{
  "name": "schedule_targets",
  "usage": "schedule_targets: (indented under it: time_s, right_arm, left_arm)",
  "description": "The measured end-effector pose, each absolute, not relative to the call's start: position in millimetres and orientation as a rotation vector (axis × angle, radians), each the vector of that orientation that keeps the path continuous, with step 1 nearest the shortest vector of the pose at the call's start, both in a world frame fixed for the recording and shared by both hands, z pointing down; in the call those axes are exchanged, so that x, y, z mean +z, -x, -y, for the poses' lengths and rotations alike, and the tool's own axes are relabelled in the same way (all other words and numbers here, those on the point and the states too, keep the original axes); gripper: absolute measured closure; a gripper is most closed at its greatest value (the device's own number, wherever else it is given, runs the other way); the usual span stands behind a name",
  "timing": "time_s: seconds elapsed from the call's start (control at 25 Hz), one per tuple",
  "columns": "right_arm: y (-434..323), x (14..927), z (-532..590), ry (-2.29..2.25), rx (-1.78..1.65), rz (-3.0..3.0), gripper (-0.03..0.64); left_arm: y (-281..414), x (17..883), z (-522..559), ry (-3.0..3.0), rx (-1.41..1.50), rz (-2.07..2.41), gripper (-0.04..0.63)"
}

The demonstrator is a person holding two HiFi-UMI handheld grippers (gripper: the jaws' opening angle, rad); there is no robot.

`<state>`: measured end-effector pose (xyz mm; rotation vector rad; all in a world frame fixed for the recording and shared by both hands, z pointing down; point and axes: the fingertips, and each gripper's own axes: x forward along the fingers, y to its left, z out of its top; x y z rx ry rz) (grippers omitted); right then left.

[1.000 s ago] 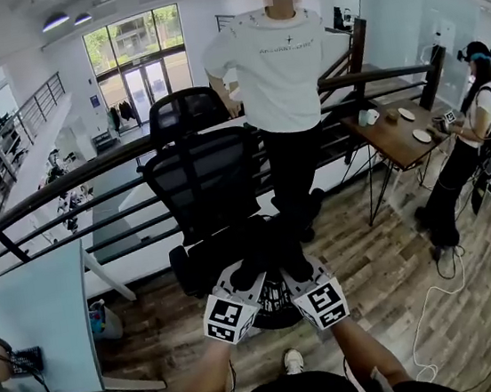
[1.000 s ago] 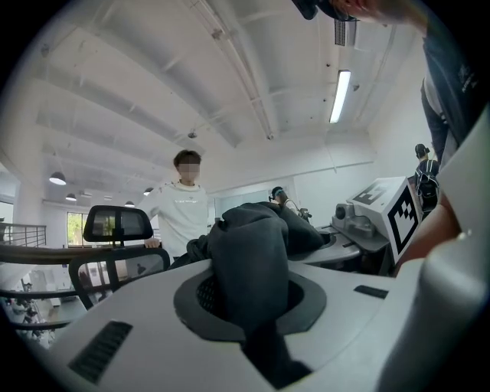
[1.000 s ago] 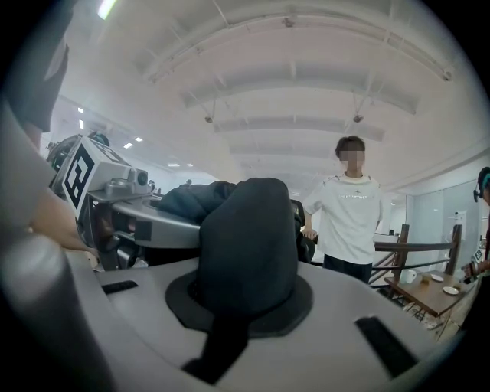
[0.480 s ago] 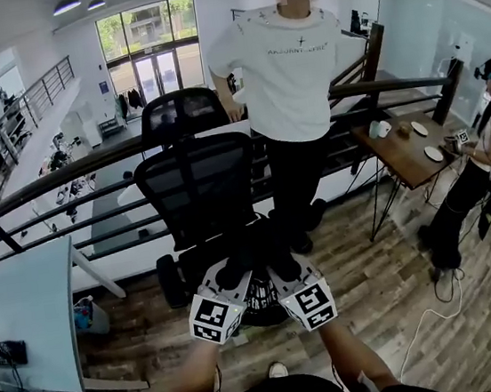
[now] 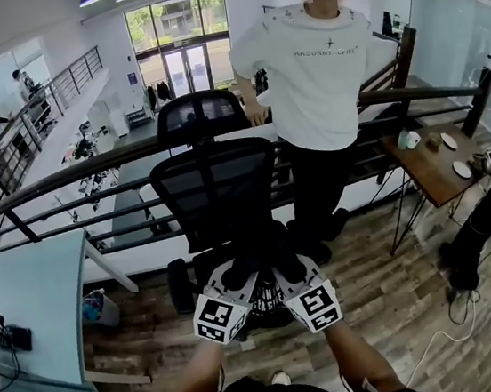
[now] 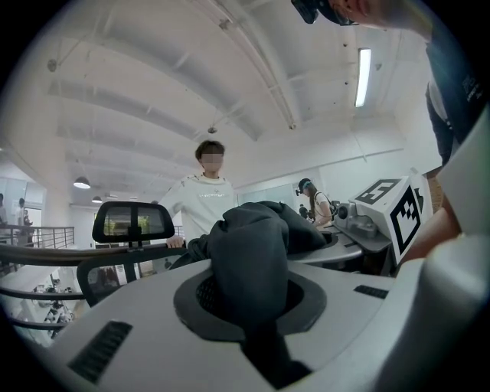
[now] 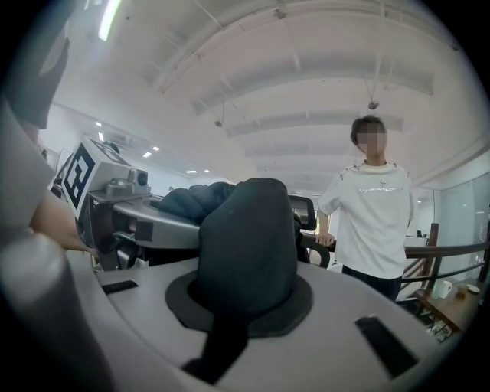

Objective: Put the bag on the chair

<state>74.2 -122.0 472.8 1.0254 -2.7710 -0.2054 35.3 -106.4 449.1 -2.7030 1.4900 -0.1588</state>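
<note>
Wood floor on a mezzanine, dark railing across the back, open hall below. Black office chair stands at the railing, mesh back and headrest facing the camera. Person in a white shirt stands just beside the chair on its right, one hand on the railing. Wooden table with cups and plates at far right; pale table at far left.

Left hand-held gripper and right hand-held gripper sit side by side at the front edge of the chair seat, marker cubes toward the camera. Each has its jaws nearly together, pinched on dark fabric of the bag; both gripper views show the cloth bulging up from between the jaws. Bag hangs between the two grippers over the seat, in front of the backrest. Black on black in the head view, so cannot tell if it touches the seat.
</note>
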Motion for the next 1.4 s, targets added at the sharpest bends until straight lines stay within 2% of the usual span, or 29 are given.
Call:
schedule_targets:
  time_s: [1.4]
  right_arm:
    - [30, 490, 278, -0.904, -0.142, 2.745, 0.569]
  left_arm:
    - [67, 466, 264, 2.729, -0.199, -1.545, 0.532]
